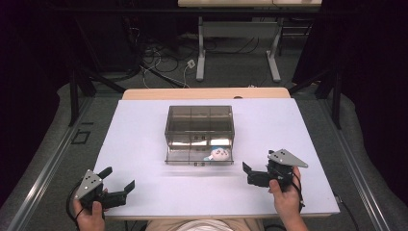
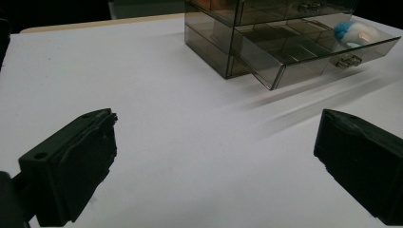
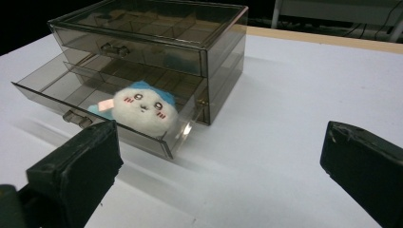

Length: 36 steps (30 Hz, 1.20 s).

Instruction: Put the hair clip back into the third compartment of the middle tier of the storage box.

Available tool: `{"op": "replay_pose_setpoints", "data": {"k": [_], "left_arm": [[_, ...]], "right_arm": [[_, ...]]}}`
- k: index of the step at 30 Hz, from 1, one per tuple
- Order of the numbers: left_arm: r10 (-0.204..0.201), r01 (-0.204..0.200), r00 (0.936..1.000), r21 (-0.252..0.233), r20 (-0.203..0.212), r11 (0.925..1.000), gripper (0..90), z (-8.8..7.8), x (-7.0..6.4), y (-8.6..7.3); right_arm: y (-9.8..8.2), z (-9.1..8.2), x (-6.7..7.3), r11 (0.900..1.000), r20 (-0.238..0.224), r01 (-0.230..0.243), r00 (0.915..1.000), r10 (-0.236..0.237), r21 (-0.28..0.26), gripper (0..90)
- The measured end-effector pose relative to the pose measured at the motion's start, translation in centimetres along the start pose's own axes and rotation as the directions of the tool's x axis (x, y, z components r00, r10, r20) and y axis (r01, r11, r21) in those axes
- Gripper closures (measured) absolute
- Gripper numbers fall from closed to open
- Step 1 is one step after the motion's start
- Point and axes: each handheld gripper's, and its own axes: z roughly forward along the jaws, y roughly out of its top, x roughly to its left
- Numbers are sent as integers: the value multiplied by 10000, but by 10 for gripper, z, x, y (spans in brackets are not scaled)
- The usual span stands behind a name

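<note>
Table: one white top (image 1: pixel 144 144), wooden strip along its far edge; bare surface on every side of the drawer unit, widest toward the near corners.
Drawer unit: one smoky clear plastic chest (image 1: pixel 199 126), set at mid-table; two drawers counted, the upper shut, the lower drawer (image 1: pixel 199 155) pulled out toward the person.
Toy: one white plush with a blue top and a small face (image 3: pixel 142 108), lying in the open drawer at its right end as the high view shows it, against the front wall.
Left gripper: one (image 1: pixel 118 185), near the table's near-left corner, held in the person's left hand (image 1: pixel 89 214); jaws spread wide, nothing between them, well apart from the chest.
Right gripper: one (image 1: pixel 248 172), near the near-right edge, held in the right hand (image 1: pixel 287 197); jaws also parted and empty, pointing at the drawer's right end, near it but not touching.
Hard to make out: compartment dividers inside the chest blur through the tinted walls; their count cannot be told. Drawer handles small and dim.
Cut off: forearms leave the high view at its bottom edge.
</note>
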Motion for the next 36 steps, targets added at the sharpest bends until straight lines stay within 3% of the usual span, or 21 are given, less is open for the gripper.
{"op": "replay_pose_setpoints", "data": {"k": [18,24,36], "left_arm": [[-5,5,10000,-24,-44,10000,4,0,0,0],[-7,7,10000,-8,-41,10000,4,0,0,0],[-57,57,10000,5,-70,10000,4,0,1,-1]], "right_arm": [[-28,-20,-36,9992,872,-387,9954,387,-17,0],[-34,-19,-47,9973,1199,-716,9901,732,-177,0],[-49,-10,-66,9923,1757,-1227,9773,1183,141,4]]}}
